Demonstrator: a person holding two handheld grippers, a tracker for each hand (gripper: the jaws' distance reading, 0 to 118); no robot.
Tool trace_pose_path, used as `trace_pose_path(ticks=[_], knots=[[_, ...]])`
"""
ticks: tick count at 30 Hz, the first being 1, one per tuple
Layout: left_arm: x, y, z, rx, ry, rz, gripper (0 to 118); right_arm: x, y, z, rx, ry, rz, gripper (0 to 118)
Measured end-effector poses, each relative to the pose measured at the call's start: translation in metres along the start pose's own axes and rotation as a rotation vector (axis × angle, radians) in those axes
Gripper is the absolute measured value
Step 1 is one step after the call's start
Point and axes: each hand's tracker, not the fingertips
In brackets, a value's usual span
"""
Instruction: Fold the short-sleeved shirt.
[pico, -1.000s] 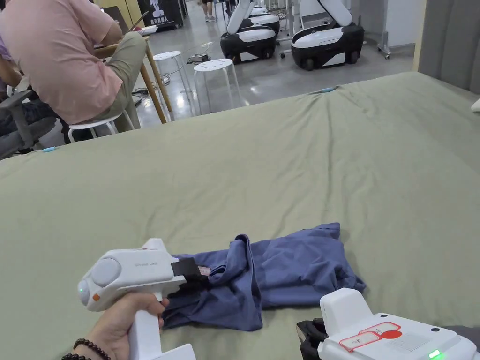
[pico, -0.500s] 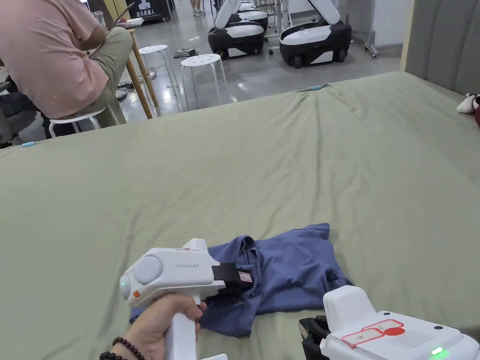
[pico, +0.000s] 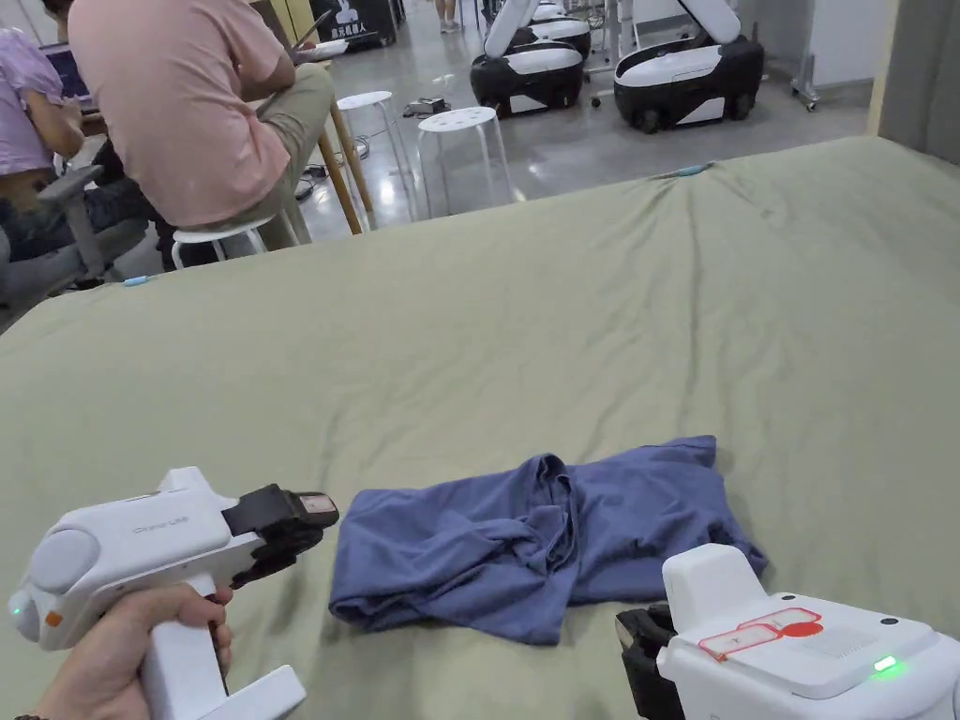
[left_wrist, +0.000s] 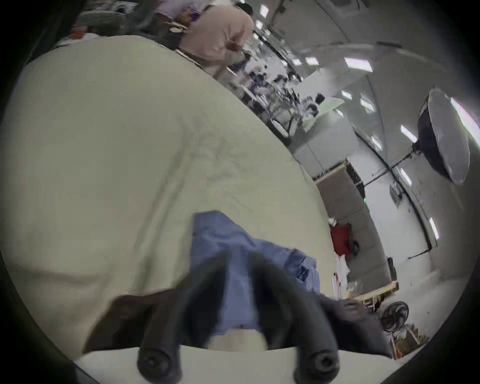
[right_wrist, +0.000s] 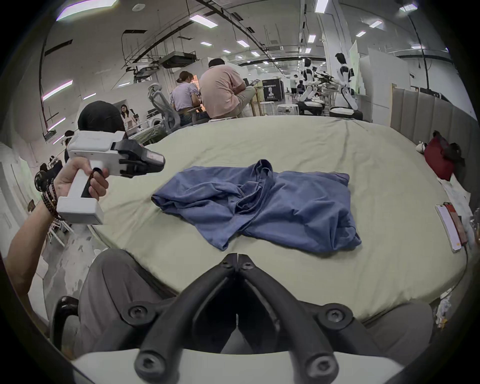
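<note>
- The blue shirt (pico: 544, 539) lies bunched up on the green bed (pico: 581, 309), near the front edge.
- The left tongs (pico: 314, 525) are just beside the shirt, jaws a little apart and holding nothing.
- The right tongs (right_wrist: 237, 259) are pressed together, empty.
- A grab at that lump could catch two layers, and the fold would come out crooked.

The green bed (pico: 581, 309) lies bare beyond and to both sides of the crumpled blue shirt (pico: 534, 544), leaving wide open passage there. Near its right edge two phones (right_wrist: 450, 226) lie flat, and a red bundle (right_wrist: 439, 159) sits against the headboard.
</note>
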Motion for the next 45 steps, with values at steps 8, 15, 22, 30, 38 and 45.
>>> trace_pose_path(ticks=[8,15,22,30,38,45], knots=[[-0.002,-0.026,-0.034,-0.172,-0.006,-0.062,109,-0.012,0.0,-0.004,0.009,-0.071,0.048,0],[-0.005,-0.033,-0.078,-0.215,-0.006,-0.001,79,-0.005,0.008,-0.007,0.034,-0.131,0.064,0],[0.003,-0.028,-0.073,-0.187,0.032,-0.002,15,0.008,0.024,-0.008,0.074,-0.171,0.09,0],[-0.017,-0.004,0.001,-0.039,0.125,0.02,13,0.032,0.032,-0.003,0.119,-0.205,0.052,0],[0.006,0.003,0.05,0.034,0.132,-0.044,14,0.043,0.035,-0.007,0.138,-0.208,0.007,0],[0.11,-0.031,0.012,-0.018,-0.053,-0.237,14,0.045,0.025,-0.001,0.132,-0.188,-0.008,0]])
